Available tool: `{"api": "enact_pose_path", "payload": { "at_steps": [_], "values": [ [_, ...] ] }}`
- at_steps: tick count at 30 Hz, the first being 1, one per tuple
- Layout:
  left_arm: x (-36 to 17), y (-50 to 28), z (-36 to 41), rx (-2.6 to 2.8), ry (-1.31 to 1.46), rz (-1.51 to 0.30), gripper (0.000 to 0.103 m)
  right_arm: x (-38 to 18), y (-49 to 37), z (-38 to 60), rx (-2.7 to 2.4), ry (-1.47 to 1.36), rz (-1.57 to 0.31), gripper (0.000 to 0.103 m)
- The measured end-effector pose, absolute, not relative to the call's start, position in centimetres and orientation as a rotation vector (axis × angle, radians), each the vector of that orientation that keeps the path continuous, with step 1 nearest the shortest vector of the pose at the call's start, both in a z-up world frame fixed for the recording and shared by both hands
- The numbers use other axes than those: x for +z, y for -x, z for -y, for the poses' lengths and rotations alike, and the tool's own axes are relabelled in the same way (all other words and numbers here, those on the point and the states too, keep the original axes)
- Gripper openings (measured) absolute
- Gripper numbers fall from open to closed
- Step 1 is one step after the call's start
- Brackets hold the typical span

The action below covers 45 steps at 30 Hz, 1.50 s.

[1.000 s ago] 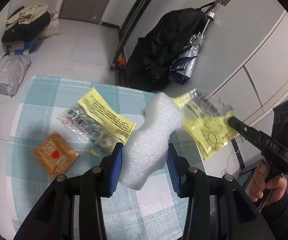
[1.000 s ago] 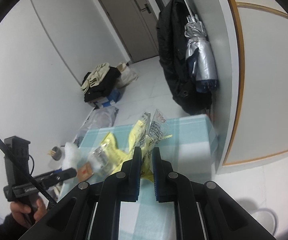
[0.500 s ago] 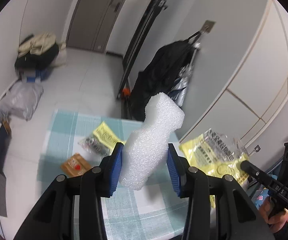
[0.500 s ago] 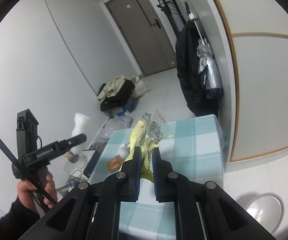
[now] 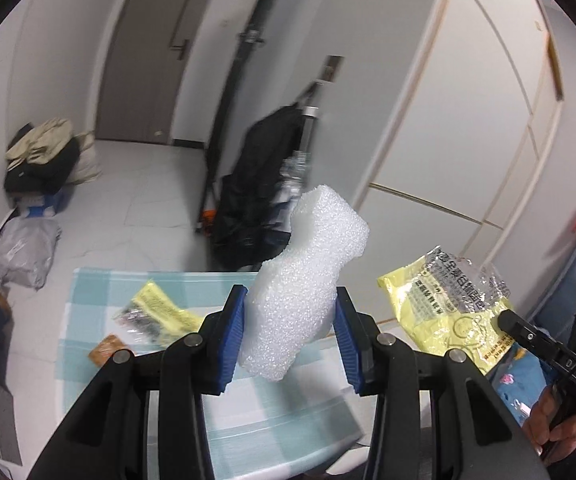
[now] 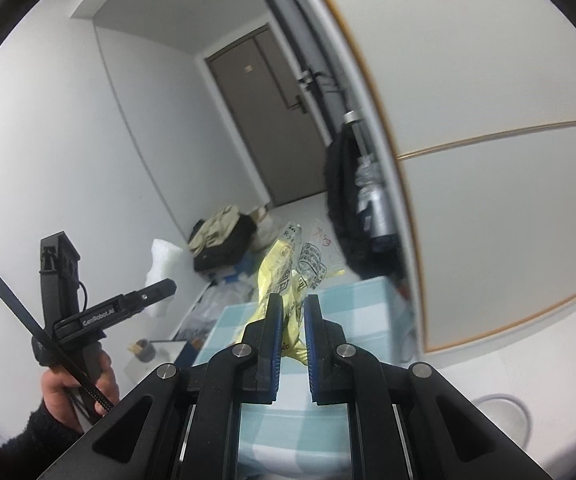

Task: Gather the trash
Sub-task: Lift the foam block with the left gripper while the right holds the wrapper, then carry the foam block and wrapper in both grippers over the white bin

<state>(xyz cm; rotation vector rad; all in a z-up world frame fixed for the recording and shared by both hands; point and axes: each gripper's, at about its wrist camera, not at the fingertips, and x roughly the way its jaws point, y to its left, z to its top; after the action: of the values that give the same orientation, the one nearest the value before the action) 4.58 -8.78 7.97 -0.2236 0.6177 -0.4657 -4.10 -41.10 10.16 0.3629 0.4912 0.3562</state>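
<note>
My left gripper is shut on a white foam block, held up above the table. The right gripper is shut on a yellow and clear plastic wrapper; in the left wrist view that wrapper hangs off the right gripper's tip at the right, beyond the table's edge. On the checked tablecloth below lie another yellow and clear wrapper and a small brown sachet. The left gripper with the foam block shows at the left of the right wrist view.
A black coat and a folded umbrella hang on the wall behind the table. Bags and clothes are piled on the floor near the door, a grey bag nearer. A round pale bin rim shows low at the right.
Both grippers have risen and drawn back from the table with their loads; the table now looks smaller and lower. The right gripper carried its wrapper off to the right of the table.
</note>
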Motion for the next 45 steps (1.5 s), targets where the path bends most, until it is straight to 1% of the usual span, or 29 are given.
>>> {"api": "enact_pose_path", "payload": {
  "at_steps": [7,13,21,30,40,45],
  "values": [
    [9.7,-4.6,15.3,-0.612,0.2,-0.626,0.038,9.2,6.4,46.7,0.237,-0.374,-0.498,0.01],
    [9.3,-5.2,20.4,-0.706,0.185,-0.67,0.038,6.8,7.3,51.2,0.121,-0.389,-0.553,0.01],
    [5.3,-6.3,27.1,-0.806,0.119,-0.805,0.038,2.1,7.1,56.2,-0.009,-0.418,-0.649,0.01],
    [0.1,-7.0,32.5,-0.859,0.069,-0.968,0.038,-5.7,4.9,60.3,-0.095,-0.507,-0.814,0.01],
    [-5.0,-8.5,36.2,-0.884,0.022,-1.148,0.037,-15.6,2.1,61.2,-0.098,-0.58,-1.014,0.01],
    [-7.9,-9.1,37.8,-0.864,-0.008,-1.227,0.037,-19.3,0.9,61.3,-0.101,-0.611,-1.091,0.01]
  ]
}}
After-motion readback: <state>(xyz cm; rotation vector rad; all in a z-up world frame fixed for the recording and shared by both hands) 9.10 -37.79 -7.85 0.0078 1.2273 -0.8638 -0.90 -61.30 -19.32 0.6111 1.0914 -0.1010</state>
